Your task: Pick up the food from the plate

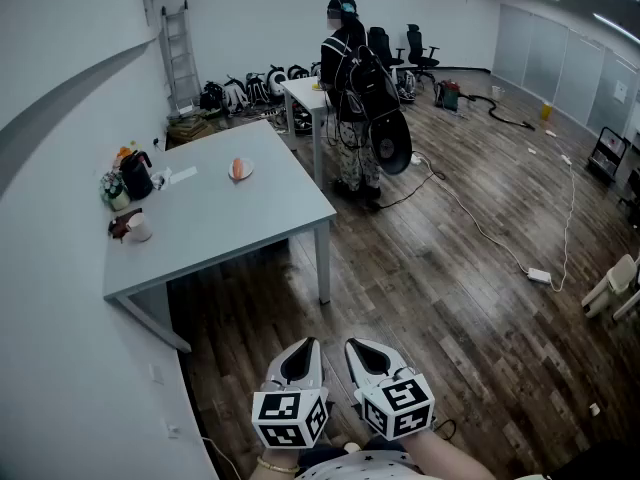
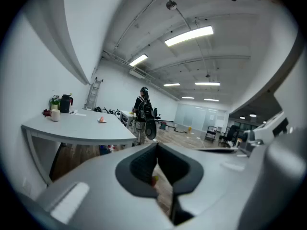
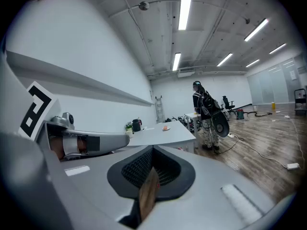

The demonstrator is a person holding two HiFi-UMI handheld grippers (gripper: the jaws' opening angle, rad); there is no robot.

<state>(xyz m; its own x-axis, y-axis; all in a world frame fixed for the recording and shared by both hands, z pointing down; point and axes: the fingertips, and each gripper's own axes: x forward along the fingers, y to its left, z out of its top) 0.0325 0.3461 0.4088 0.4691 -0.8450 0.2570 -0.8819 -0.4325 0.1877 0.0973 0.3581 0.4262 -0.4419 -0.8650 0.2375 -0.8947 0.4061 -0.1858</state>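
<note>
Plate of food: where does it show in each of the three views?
Head view: plate of food, upper left, on the table's far half.
Left gripper view: small, left of centre, on the table.
Right gripper view: tiny, near centre.
Shared landmark: ladder against the back wall.

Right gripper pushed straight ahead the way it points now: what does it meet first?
Probably the grey table. In the right gripper view it sits just above the tips of the right gripper, with only wooden floor before it. Depth is hard to judge.
</note>
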